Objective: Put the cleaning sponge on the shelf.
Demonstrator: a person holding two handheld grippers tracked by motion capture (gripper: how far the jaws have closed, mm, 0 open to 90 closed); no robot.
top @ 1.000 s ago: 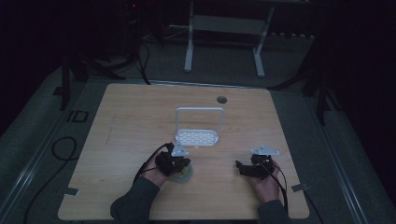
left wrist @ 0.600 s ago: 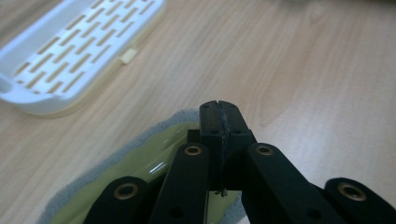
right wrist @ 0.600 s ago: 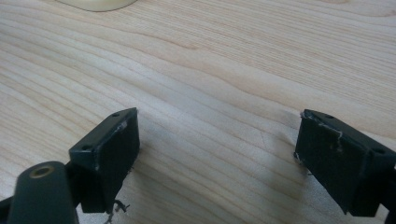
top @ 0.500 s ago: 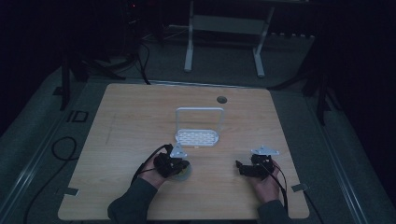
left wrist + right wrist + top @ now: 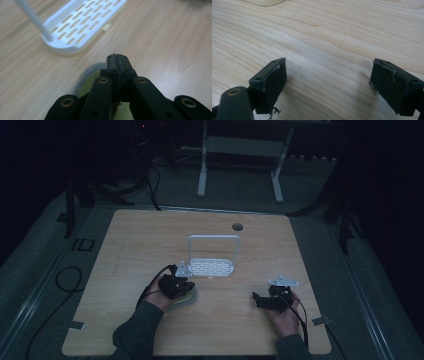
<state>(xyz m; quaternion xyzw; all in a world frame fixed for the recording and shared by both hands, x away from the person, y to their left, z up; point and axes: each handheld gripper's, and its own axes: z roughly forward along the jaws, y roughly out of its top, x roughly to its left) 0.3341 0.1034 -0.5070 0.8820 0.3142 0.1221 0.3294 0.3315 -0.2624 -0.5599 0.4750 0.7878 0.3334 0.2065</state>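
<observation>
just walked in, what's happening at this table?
A person holds a claw in each hand at a wooden table. The left claw is shut and sits over a round yellowish sponge, just in front of a small white rack; whether it pinches the sponge isn't clear. The right claw is open, low over bare wood, holding nothing.

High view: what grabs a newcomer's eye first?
The white slotted rack with its tall hoop handle stands mid-table, brightest thing on the wooden table. Just in front of it, the left gripper sits with jaws pressed together over a pale yellow-green disc. The right gripper rests apart, jaws wide open over bare wood.
</observation>
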